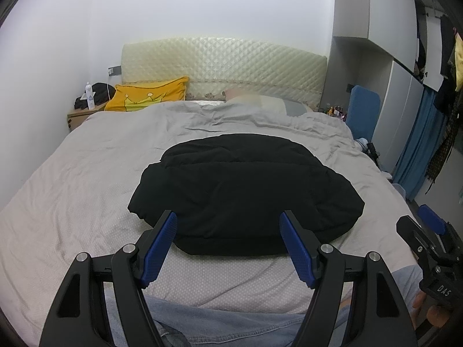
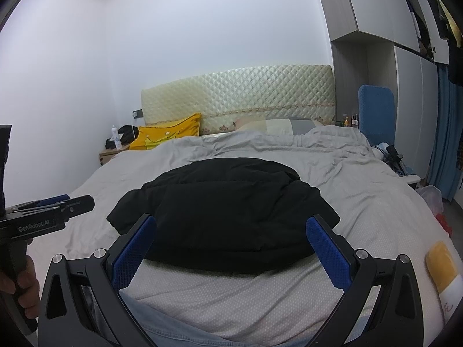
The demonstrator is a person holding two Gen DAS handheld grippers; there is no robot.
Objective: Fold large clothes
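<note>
Folded black jacket (image 1: 246, 193) lies at frame centre on the grey bed (image 1: 72, 188). Left gripper (image 1: 228, 225) and right gripper (image 2: 231, 228): both released, holding nothing.

"GenRobot.AI" marks the left hand-held gripper (image 2: 62, 206); "DAS" the right hand-held gripper (image 1: 428, 222).

The folded jacket (image 1: 246, 190) lies on the bed (image 1: 72, 179) just ahead of both spread grippers, left gripper (image 1: 228, 222) beside right gripper (image 2: 231, 227); pillow (image 1: 147, 98) and headboard (image 1: 225, 63) beyond.

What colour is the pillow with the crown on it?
The crown-printed pillow by the headboard is orange-yellow with a paler yellow crown, clearest in the left wrist view.
</note>
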